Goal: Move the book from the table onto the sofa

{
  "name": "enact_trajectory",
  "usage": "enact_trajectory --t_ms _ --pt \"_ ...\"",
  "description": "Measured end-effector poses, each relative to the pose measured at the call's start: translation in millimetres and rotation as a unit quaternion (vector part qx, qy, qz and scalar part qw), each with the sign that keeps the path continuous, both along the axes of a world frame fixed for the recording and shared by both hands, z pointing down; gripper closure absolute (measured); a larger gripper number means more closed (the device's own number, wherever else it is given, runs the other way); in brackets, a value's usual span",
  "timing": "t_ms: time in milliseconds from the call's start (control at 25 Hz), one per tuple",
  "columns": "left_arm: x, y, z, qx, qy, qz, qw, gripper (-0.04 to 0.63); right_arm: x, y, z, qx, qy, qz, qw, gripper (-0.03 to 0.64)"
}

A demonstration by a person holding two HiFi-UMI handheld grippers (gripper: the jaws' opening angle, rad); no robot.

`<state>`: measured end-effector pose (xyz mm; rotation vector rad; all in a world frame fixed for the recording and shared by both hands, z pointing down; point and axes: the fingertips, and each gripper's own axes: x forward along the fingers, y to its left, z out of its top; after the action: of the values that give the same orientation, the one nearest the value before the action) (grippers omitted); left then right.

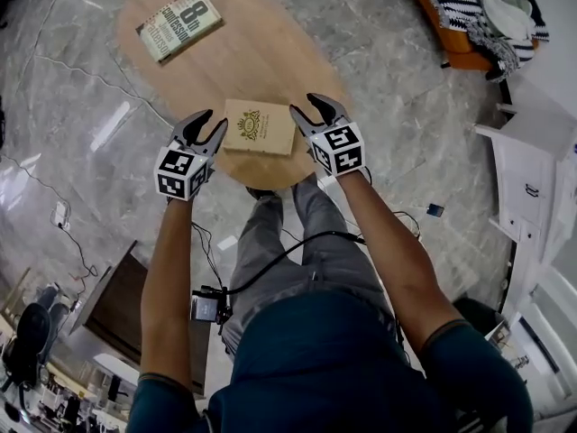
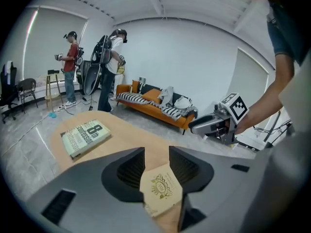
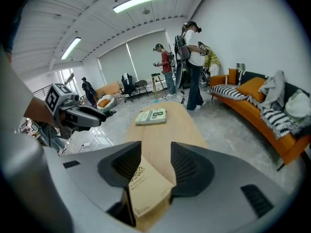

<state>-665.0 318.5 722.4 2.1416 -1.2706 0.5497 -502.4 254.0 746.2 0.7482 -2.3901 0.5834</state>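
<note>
Thin tan book (image 1: 260,126) with a gold crest lies flat at the near edge of the oval light-wood table (image 1: 270,57). It is flanked by the left gripper (image 1: 213,122) and right gripper (image 1: 307,106), both with jaws spread wide and gripping nothing. Far pale-green book (image 1: 178,24) reads "8th confession".

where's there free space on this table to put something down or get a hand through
Free: the bare wood in the middle of the table, between the far book and the tan book, and the strip right of the far book. Crowded: the near end, where the left gripper and right gripper flank the tan book.
</note>
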Motion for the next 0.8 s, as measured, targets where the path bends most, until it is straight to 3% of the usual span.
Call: enact_trajectory --t_ms 240,800 --pt "4.0 2.9 68.7 -0.052 -0.002 0.004 0.9986 0.454 11.5 10.9 67.3 -0.065 0.023 0.010 0.998 0.423" --pt "-1.2 17.5 185.7 -0.148 -0.003 -0.039 0.9882 0.436 20.8 35.2 176.8 -0.192 0.045 0.037 0.980 0.417"
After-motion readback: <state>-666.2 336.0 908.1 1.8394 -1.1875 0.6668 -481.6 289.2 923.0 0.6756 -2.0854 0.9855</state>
